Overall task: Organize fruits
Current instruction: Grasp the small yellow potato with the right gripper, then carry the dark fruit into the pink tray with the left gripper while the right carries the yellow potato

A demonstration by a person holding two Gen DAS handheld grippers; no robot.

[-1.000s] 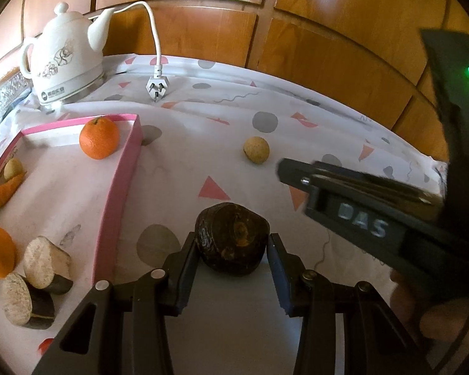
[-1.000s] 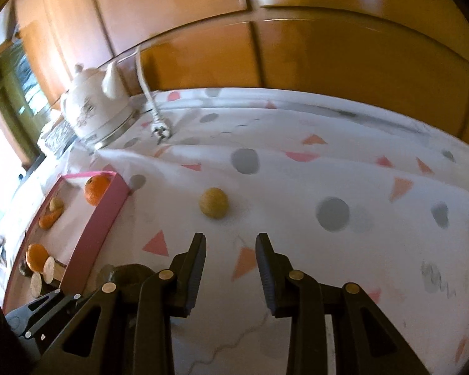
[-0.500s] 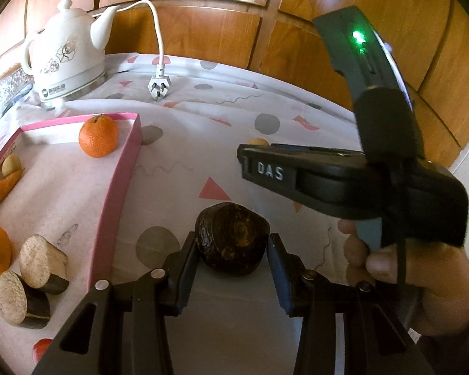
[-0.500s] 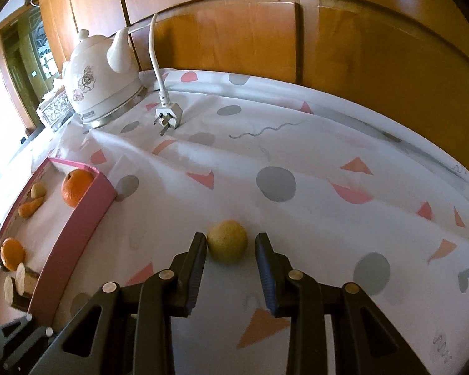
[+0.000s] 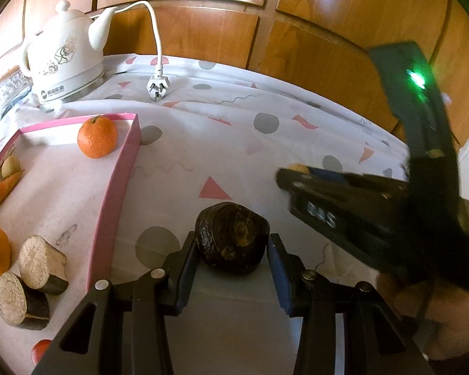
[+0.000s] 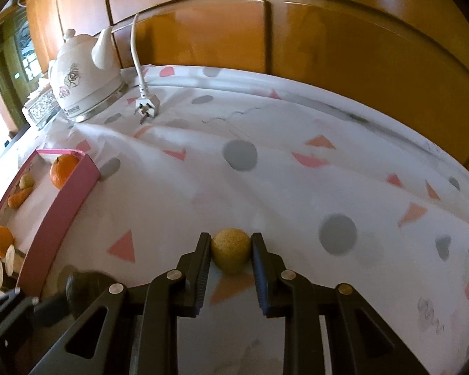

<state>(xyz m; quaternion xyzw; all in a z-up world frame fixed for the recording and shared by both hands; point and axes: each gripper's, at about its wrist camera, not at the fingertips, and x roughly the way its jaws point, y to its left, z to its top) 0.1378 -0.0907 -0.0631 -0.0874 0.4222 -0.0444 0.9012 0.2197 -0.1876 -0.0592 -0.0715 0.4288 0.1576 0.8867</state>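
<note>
My left gripper (image 5: 233, 247) is shut on a dark brown round fruit (image 5: 233, 240), held just above the patterned cloth. My right gripper (image 6: 230, 250) is shut on a small yellow-brown round fruit (image 6: 230, 250); in the left wrist view the right gripper (image 5: 353, 212) crosses the right side with the fruit's edge (image 5: 298, 167) at its tip. A pink-rimmed tray (image 5: 115, 193) on the left holds two oranges (image 5: 97, 137), a carrot (image 5: 1, 189), a small pale fruit (image 5: 11, 166) and two cut brown-skinned pieces (image 5: 40, 264).
A white kettle (image 5: 65, 62) stands at the back left, its cord and plug (image 5: 158, 86) lying on the cloth. A wooden panelled wall (image 5: 265, 25) runs behind. A glass box (image 5: 3, 93) sits left of the kettle.
The right gripper closed on the small yellow fruit and pulled back to the right with it. The left gripper kept hold of the dark fruit and barely moved.
</note>
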